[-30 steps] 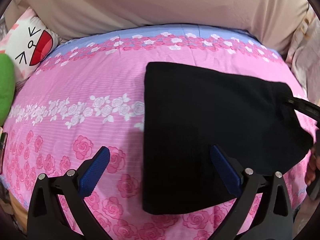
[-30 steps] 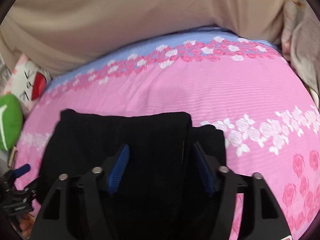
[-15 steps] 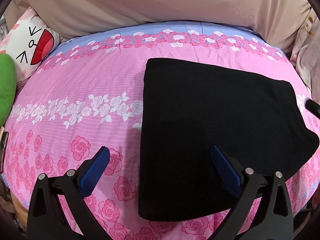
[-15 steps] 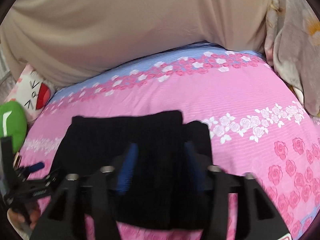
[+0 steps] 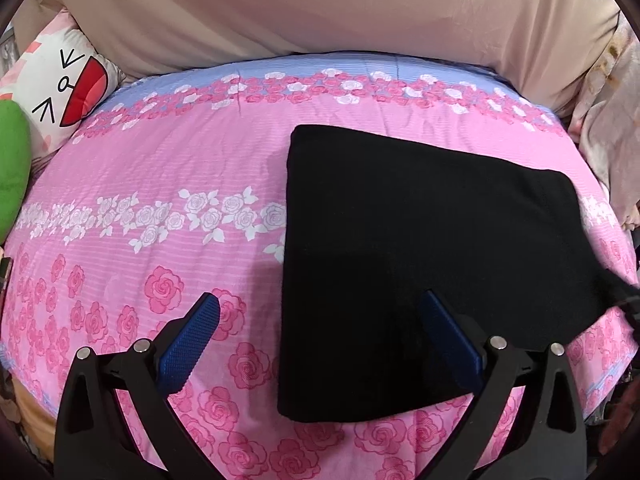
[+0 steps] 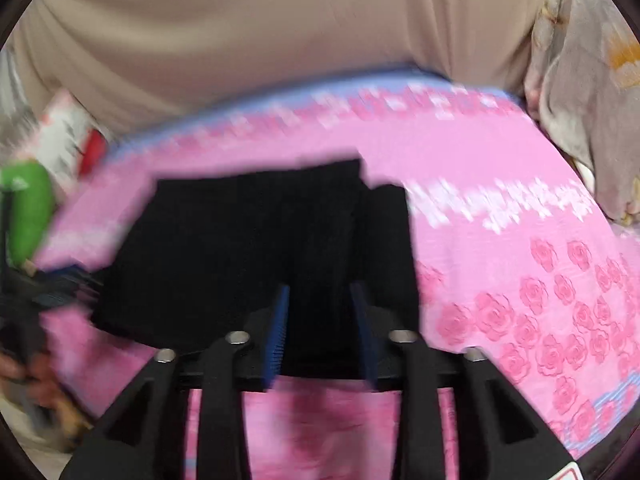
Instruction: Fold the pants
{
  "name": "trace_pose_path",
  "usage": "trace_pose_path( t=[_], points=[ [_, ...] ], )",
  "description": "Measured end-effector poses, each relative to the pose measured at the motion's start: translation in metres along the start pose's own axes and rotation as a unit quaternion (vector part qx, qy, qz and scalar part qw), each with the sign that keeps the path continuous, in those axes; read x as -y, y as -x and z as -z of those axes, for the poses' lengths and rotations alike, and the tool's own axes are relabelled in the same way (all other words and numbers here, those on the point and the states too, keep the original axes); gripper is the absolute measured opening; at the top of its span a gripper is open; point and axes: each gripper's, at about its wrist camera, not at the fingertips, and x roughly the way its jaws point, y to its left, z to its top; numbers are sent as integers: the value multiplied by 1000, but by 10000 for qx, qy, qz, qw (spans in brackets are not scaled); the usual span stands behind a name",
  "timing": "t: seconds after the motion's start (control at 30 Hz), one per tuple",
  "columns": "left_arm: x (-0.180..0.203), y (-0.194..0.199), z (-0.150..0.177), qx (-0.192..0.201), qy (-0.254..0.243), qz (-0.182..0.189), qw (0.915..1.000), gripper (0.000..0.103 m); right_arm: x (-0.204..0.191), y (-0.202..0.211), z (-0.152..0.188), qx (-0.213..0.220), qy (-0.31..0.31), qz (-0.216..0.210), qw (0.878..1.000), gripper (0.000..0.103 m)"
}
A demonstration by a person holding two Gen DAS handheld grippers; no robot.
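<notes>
Since the earlier frames the right gripper (image 6: 322, 320) is pulling back and rising from the pants (image 5: 420, 264), its blue pads (image 6: 276, 332) narrowing toward each other with a gap left and nothing between them; this view is motion-blurred. Pants are lying folded into a flat black rectangle on the right half of the bed (image 5: 160, 184), resting on the pink rose-print sheet. Left gripper (image 5: 320, 344) is hovering above the near edge of the bed, released and spread wide, one pad over the sheet, the other over the pants. At far left a cartoon-face pillow (image 5: 64, 88) is sitting beside a green cushion (image 5: 12, 168).
</notes>
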Motion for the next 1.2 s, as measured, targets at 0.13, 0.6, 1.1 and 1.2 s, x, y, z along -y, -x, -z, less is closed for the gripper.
trace_pose_path(
  t=[0.13, 0.6, 1.1, 1.2],
  points=[
    [-6, -7, 6, -326, 173, 550, 9978, 98, 24, 18, 5, 258, -796, -472, 9954, 74],
    [-15, -24, 7, -431, 585, 1652, 9836, 36, 19, -10, 6, 146, -1324, -1062, 9854, 45],
    [-67, 39, 36, -158, 358, 566, 9976, 74, -11, 40, 31, 190, -1201, -791, 9894, 62],
    [-48, 68, 27, 594, -21, -67, 9982, 91, -30, 58, 2, 547, -612, -595, 9948, 64]
  ],
)
